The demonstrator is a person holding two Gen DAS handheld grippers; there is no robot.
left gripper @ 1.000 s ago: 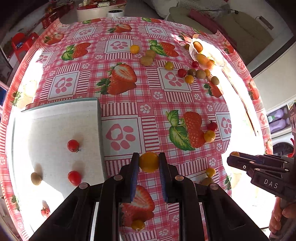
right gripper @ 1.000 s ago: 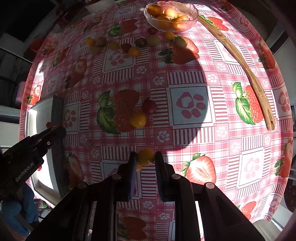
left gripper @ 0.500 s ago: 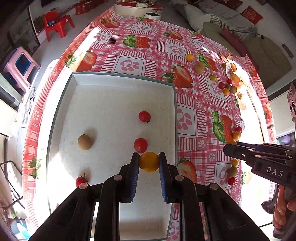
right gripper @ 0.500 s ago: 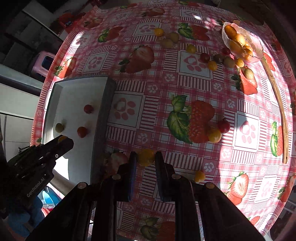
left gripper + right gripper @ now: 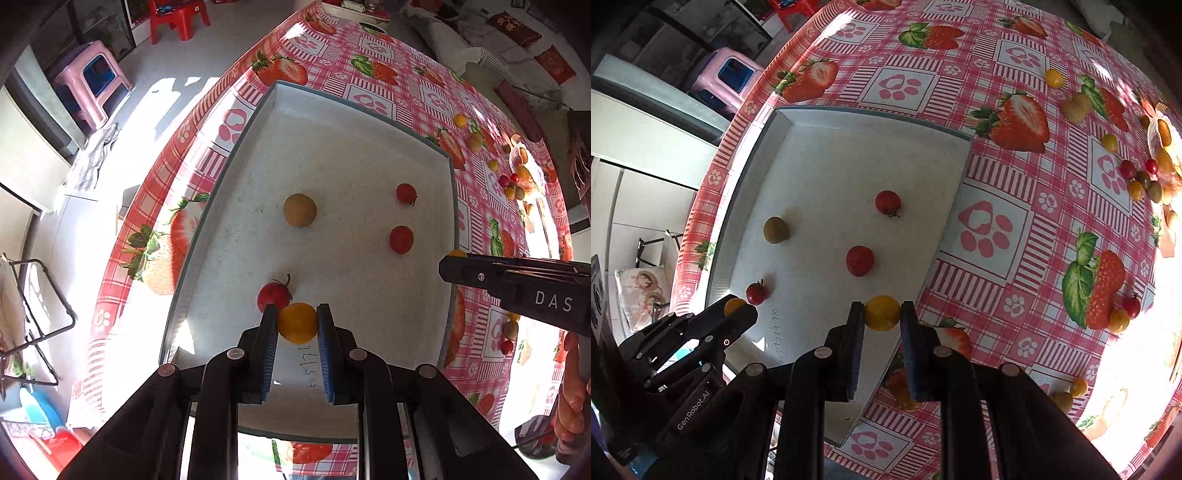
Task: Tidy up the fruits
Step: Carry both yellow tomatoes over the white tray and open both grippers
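My left gripper is shut on a yellow cherry tomato and hangs over the near part of the white tray. In the tray lie a stemmed red tomato just left of that gripper, two more red tomatoes, and a brownish-green fruit. My right gripper is shut on a second yellow tomato above the tray's right rim. The left wrist view shows the right gripper from the side at the tray's right edge.
The table carries a pink checked cloth with strawberry prints. Loose yellow, red and green fruits lie at the far right by a glass bowl. More fruits sit right of the tray. A pink stool stands on the floor beyond the table's edge.
Both grippers have carried their yellow tomatoes leftward from the open cloth to the tray. The left one now hangs over the tray's inside, the right one over its right rim.
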